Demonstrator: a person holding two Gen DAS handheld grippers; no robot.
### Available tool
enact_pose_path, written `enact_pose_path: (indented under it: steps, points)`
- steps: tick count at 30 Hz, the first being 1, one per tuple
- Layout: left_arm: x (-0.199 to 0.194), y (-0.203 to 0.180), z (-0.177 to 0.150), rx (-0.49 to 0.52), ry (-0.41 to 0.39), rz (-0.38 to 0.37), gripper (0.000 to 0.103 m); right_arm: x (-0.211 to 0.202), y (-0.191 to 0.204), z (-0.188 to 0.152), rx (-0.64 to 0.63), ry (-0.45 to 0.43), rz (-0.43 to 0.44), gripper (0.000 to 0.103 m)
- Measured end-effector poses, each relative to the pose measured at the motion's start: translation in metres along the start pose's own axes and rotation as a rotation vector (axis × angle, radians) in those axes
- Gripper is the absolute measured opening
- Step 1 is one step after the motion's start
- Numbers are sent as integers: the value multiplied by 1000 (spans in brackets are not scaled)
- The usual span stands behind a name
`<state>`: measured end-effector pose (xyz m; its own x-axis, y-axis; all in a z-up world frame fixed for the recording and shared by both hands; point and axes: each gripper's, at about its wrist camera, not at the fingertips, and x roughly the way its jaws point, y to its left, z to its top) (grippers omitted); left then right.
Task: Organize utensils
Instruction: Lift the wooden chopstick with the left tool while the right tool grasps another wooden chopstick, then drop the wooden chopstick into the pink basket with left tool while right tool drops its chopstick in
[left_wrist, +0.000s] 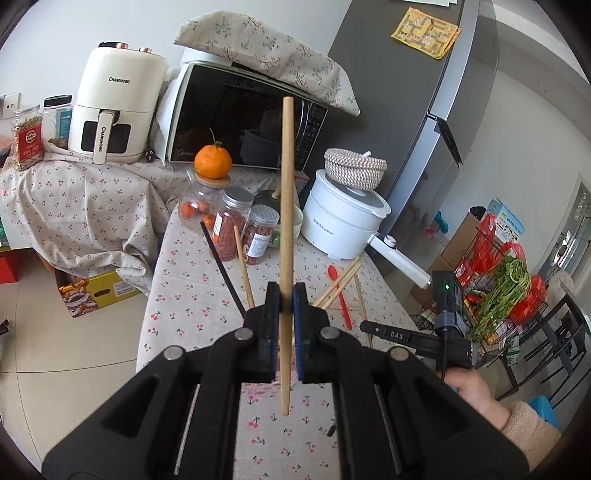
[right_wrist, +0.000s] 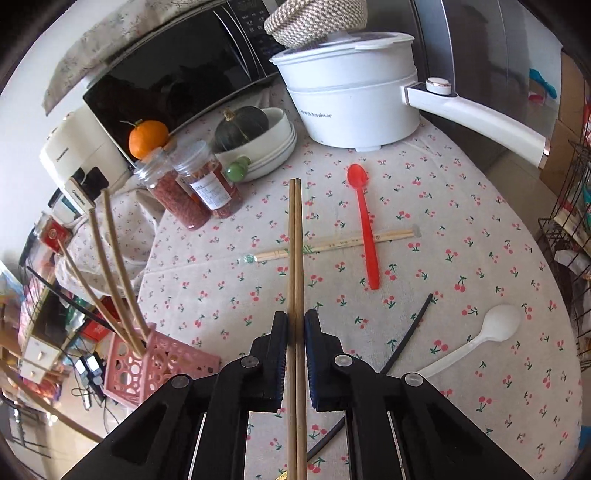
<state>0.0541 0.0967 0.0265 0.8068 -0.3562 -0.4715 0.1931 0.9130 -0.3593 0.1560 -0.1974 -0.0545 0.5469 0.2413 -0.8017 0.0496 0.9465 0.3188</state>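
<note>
In the left wrist view my left gripper is shut on a single pale wooden chopstick, held upright above the cherry-print tablecloth. In the right wrist view my right gripper is shut on a pair of brown chopsticks that point away over the table. A pink lattice holder at the left table edge has several chopsticks leaning out of it. On the cloth lie a red spoon, a white spoon, a black chopstick and a wrapped bamboo pair.
A white electric pot with a long handle stands at the back, a woven basket on its lid. Spice jars, an orange and a bowl holding a squash crowd the back left. Behind them is a microwave. A wire rack stands right of the table.
</note>
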Motion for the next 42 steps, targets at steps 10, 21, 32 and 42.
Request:
enact_pose_path:
  steps: [10, 21, 32, 42]
  points:
    - [36, -4, 3, 44, -138, 102, 8, -35, 13, -11, -30, -68, 60, 9]
    - [90, 11, -6, 13, -8, 174, 8, -62, 16, -18, -69, -181, 77, 10]
    - [65, 0, -4, 9, 86, 134, 30, -94, 44, -22, -96, -344, 155, 10]
    - [46, 40, -10, -68, 237, 242, 45, -90, 111, -20, -81, -506, 180, 10]
